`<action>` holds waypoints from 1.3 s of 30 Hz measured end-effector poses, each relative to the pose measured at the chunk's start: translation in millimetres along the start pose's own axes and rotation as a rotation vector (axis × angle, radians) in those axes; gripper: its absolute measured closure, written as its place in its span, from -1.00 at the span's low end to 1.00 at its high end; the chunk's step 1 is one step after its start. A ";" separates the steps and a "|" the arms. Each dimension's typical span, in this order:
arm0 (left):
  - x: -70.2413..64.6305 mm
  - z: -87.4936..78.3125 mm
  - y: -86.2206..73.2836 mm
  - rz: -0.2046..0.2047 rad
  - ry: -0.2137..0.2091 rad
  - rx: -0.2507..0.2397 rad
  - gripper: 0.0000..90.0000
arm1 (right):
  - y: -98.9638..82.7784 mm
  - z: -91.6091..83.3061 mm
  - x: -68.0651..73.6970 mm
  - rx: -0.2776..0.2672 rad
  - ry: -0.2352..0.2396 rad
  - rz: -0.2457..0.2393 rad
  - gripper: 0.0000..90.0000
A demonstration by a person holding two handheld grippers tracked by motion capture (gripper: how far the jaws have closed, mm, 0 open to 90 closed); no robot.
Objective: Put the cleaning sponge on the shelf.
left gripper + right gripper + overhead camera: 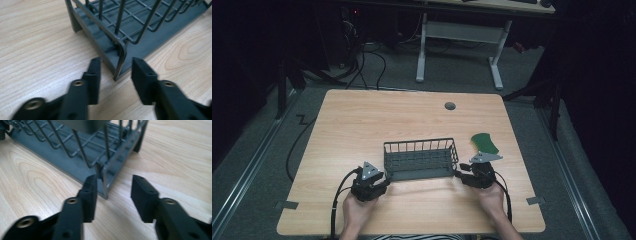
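Note:
A dark grey wire dish rack [420, 159] stands on the wooden table [362, 120], a little forward of centre. My left gripper [386, 181] is at its front left corner. In the left gripper view the gripper [117, 61] is open, and the rack's corner post [121, 60] stands between the jaws without either touching it. My right gripper [458, 175] is at the front right corner. In the right gripper view it [114, 178] is open too, with the rack's corner post [104, 182] between the jaws, closer to the left one.
A flat green piece [484, 142] lies on the table just right of the rack, behind my right gripper. A round grey grommet [450, 106] sits near the far edge. Beyond the table stand a white desk frame [459, 35] and floor cables.

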State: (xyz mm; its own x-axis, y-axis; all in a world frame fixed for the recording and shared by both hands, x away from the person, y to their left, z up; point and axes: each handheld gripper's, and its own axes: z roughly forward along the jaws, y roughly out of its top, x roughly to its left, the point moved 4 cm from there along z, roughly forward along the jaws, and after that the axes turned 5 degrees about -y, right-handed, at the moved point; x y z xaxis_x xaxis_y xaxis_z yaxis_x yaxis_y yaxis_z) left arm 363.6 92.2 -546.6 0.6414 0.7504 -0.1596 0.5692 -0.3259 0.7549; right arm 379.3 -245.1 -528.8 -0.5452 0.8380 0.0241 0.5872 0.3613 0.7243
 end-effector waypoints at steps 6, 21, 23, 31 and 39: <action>4.4 -1.8 -4.6 -0.012 0.007 -0.006 -0.09 | -5.0 -10.3 -8.1 -0.022 -0.026 0.017 0.01; 40.4 -12.0 -15.0 -0.058 0.095 -0.020 -0.23 | -10.2 -29.3 -42.3 -0.127 -0.140 0.079 -0.10; 45.5 -11.5 -15.8 -0.071 0.109 -0.018 -0.23 | -10.7 -29.3 -47.6 -0.134 -0.147 0.099 -0.11; 60.6 -7.9 -13.1 -0.099 0.168 -0.012 -0.24 | -8.1 -34.4 -74.7 -0.138 -0.199 0.162 -0.20; 66.2 -6.7 -12.7 -0.097 0.217 -0.010 -0.26 | 1.4 -32.3 -102.0 -0.124 -0.266 0.224 -0.29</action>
State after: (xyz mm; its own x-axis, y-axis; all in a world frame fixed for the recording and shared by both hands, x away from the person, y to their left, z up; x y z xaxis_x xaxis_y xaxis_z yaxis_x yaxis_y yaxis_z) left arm 395.4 149.9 -562.5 0.4582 0.8841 -0.0921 0.6166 -0.2415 0.7493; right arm 416.4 -343.3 -508.0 -0.2271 0.9736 0.0235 0.5883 0.1179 0.8000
